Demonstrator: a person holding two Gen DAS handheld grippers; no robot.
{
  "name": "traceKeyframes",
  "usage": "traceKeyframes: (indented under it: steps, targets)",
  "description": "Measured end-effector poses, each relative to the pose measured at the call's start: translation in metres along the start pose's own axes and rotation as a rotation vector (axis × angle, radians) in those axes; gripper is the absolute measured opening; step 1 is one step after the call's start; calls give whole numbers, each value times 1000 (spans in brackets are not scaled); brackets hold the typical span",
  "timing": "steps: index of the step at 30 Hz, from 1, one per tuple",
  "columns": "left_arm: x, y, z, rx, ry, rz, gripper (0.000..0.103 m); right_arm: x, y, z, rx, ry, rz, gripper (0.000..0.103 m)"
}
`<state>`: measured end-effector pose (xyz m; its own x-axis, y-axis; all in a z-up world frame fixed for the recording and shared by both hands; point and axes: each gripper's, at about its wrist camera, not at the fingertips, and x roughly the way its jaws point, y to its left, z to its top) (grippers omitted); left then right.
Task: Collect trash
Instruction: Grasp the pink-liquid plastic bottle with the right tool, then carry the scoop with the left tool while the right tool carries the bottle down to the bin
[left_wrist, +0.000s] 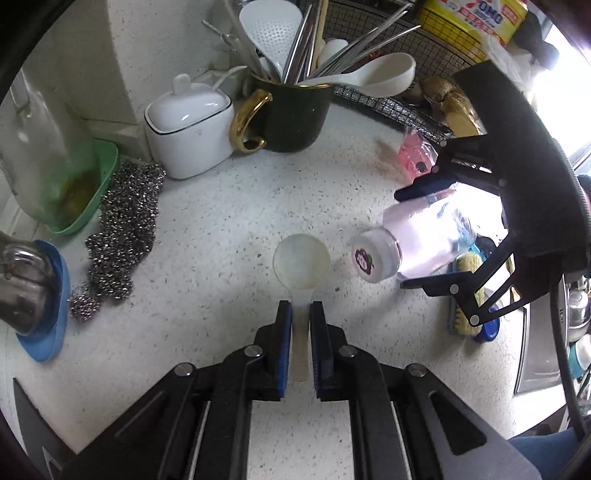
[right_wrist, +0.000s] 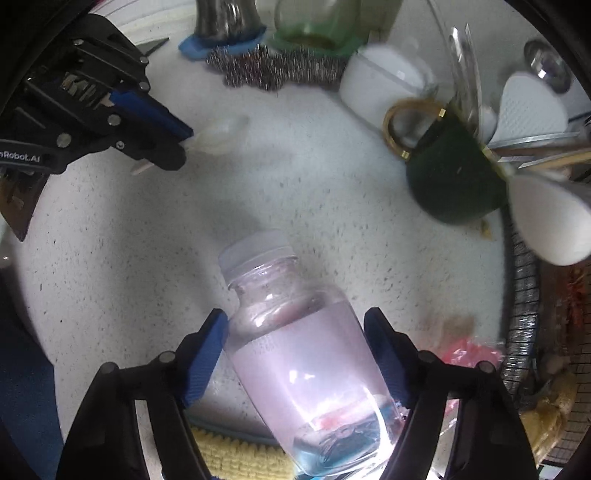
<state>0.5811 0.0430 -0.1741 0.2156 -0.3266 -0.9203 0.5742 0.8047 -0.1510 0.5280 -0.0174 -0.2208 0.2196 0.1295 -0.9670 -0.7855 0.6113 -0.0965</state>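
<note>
My left tool (left_wrist: 300, 314) grasps the plastic spoon (left_wrist: 301, 258) by its thin handle; it could twist loose. My right tool (right_wrist: 295, 328) clenches the slick bottle (right_wrist: 306, 354) above the tabletop (right_wrist: 314, 177); it may slip.

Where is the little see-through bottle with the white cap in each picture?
Left wrist view: the bottle is at the right, lying sideways between the right gripper fingers, cap pointing toward the plastic spoon.
Right wrist view: the bottle fills the bottom centre, cap pointing up the picture.
Shared landmark: the dark green mug with the gold handle.
</note>
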Motion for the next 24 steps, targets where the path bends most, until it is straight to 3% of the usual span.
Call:
traceKeyframes:
  steps: [9, 13, 19, 24]
  targets:
    - [-30, -19, -19, 49, -39, 32, 9, -57, 47, -15, 46, -95, -91, 73]
    - [-46, -37, -31, 88, -61, 35, 9, -86, 44, -27, 71, -106, -136, 73]
    - [-68, -70, -52, 140, -90, 37, 9, -138, 50, -55, 123, -131, -175, 73]
    - [-88, -108, -81, 191, -122, 40, 9, -172, 85, -82, 155, -156, -216, 73]
